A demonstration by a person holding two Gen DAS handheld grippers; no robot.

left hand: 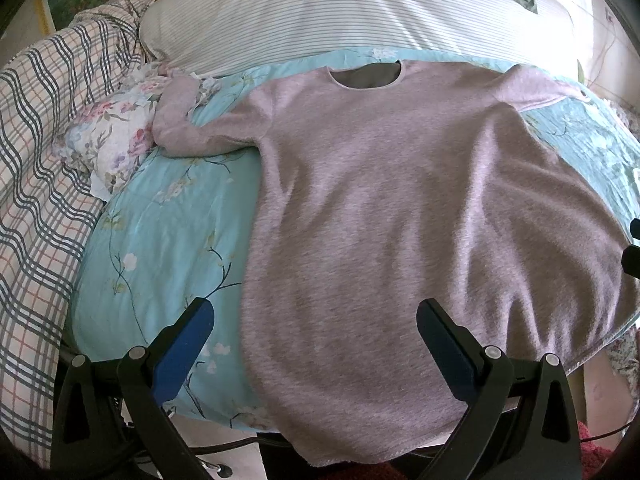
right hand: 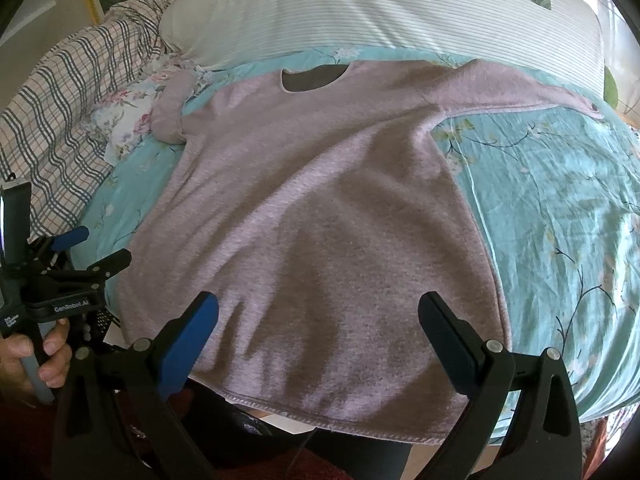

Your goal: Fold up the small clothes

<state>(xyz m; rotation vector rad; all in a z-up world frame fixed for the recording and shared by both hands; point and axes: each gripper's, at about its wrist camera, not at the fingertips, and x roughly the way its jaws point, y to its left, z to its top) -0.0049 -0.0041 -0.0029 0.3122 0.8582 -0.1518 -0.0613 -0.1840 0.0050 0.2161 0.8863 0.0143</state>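
Both my left gripper (left hand: 314, 344) and right gripper (right hand: 318, 338) hang spread wide, holding nothing, over the hem of the pale pink fleecy long-sleeved top (left hand: 400, 208), flat on the turquoise flowered quilt (left hand: 160, 232). Folding not begun; next I must pinch a sleeve or side.

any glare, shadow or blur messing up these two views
Left wrist view: sharp, daylight glare at the right edge, fisheye bending the striped pillow. Right wrist view: dark shadow patches on the pink sweater, washed-out top right corner.
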